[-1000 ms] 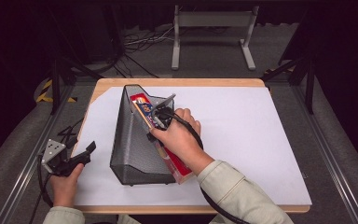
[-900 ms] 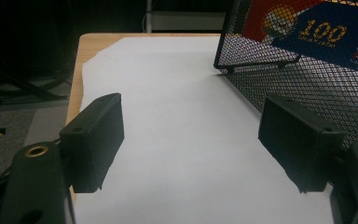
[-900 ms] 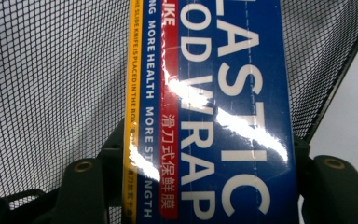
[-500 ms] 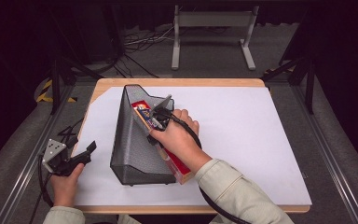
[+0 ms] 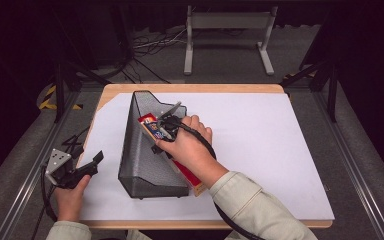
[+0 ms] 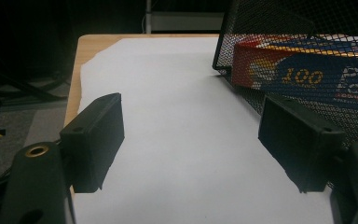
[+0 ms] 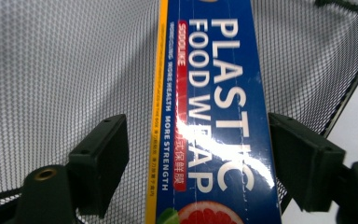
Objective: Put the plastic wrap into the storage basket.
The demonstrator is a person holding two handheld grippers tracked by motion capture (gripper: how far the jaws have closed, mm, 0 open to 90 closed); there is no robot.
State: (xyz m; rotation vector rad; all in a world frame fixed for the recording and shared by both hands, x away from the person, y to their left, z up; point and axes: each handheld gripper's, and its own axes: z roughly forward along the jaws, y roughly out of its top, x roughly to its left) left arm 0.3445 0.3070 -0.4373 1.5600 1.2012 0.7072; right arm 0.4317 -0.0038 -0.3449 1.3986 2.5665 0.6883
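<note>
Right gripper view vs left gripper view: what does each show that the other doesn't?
Right gripper view alone: the box's top face, printed PLASTIC FOOD WRAP, lying between the right gripper, a gap at the left pad.

Left gripper view alone: white sheet, wooden table edge, the left gripper open over bare sheet.

Both: the black mesh holder and the plastic wrap box inside it.

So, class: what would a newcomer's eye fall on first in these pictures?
First, the bright blue and red plastic food wrap box, lying in the black mesh file holder at the middle of the white table sheet. The right tool sits over the box, its jaws just opened with a gap on the left side. The left tool waits open at the table's left edge.
</note>
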